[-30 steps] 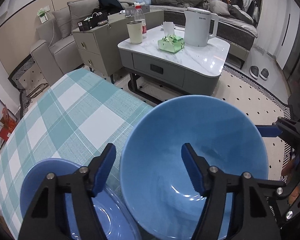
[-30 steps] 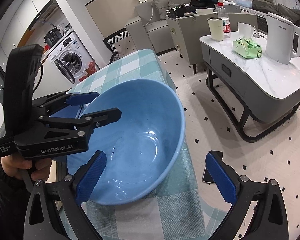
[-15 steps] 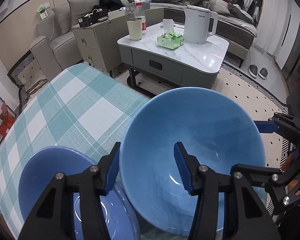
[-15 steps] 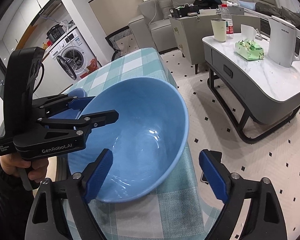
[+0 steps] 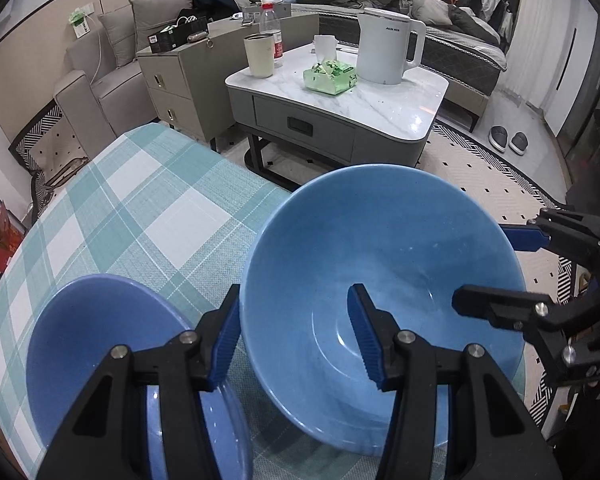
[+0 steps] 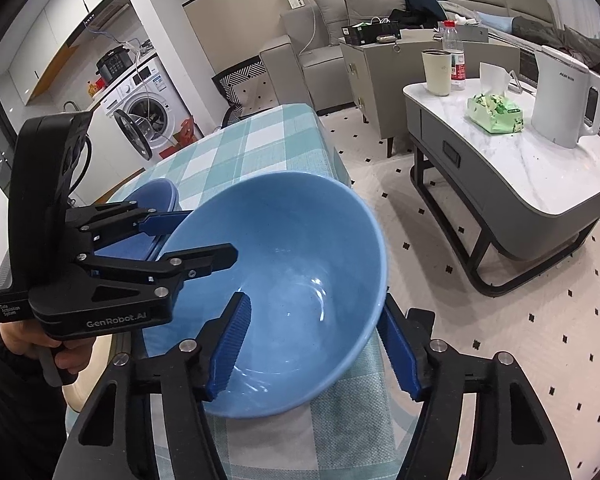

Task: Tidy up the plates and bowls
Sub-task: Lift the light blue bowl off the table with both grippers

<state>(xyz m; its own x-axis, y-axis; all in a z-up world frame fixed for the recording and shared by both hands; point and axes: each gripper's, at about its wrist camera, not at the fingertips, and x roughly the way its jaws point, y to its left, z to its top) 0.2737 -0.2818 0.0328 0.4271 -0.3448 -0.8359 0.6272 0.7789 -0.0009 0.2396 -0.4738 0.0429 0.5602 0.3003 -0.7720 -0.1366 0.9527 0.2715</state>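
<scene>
A large light-blue bowl (image 5: pixel 384 264) sits at the corner of the checked tablecloth (image 5: pixel 140 208); it also shows in the right wrist view (image 6: pixel 300 264). My left gripper (image 5: pixel 294 336) straddles its near-left rim, one finger inside and one outside, with the jaws still apart. My right gripper (image 6: pixel 316 344) straddles the opposite rim the same way, also with a gap. A darker blue plate (image 5: pixel 100 336) lies left of the bowl, under my left finger, and shows in the right wrist view (image 6: pixel 156 196) behind the left gripper.
The tablecloth's edge runs just right of the bowl, with patterned floor below. A marble coffee table (image 5: pixel 400 96) carries a white kettle (image 5: pixel 388 50), a tissue pack (image 5: pixel 331 76) and a cup (image 5: pixel 259 55). A washing machine (image 6: pixel 140 116) stands far left.
Both grippers have narrowed around the bowl's rim. The right gripper's fingers have moved in from either side of the bowl to straddle its wall. The bowl stays put.
</scene>
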